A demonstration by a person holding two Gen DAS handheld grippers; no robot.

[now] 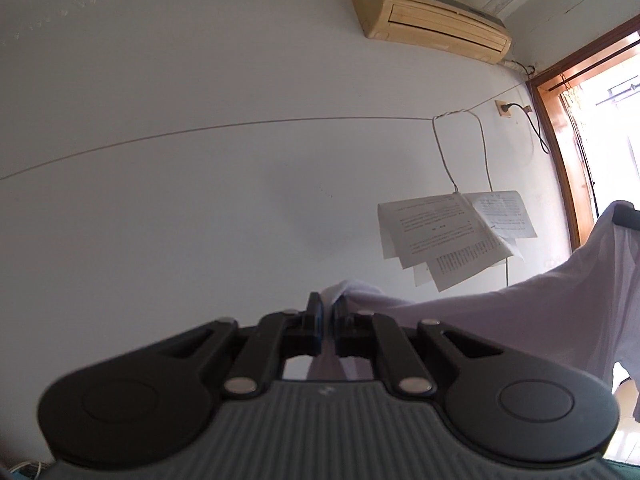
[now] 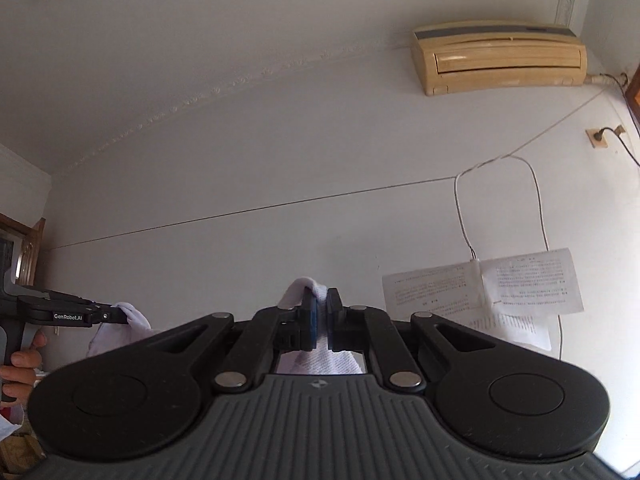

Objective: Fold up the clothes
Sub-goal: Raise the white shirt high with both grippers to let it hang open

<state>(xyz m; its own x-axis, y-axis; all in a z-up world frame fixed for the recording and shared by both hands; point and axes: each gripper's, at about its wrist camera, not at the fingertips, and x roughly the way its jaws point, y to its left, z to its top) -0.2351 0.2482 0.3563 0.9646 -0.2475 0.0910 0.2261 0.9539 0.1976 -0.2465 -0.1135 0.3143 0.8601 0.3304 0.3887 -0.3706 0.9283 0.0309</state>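
Observation:
A white garment (image 1: 520,312) hangs in the air, held up toward the wall. My left gripper (image 1: 329,306) is shut on one corner of it; the cloth runs off to the right, up to the right gripper's end at the frame edge. My right gripper (image 2: 321,303) is shut on another corner of the white garment (image 2: 316,360), which bunches between the blue pads (image 2: 313,320). In the right wrist view the left gripper (image 2: 120,315) shows at far left, pinching cloth (image 2: 134,316). Most of the garment hangs below, hidden.
A white wall fills both views, with a beige air conditioner (image 1: 432,20) up high, a thin line strung across, and printed papers (image 1: 452,232) hanging from a wire. A wooden door frame (image 1: 560,152) and bright doorway stand at right. A hand (image 2: 18,364) grips the left handle.

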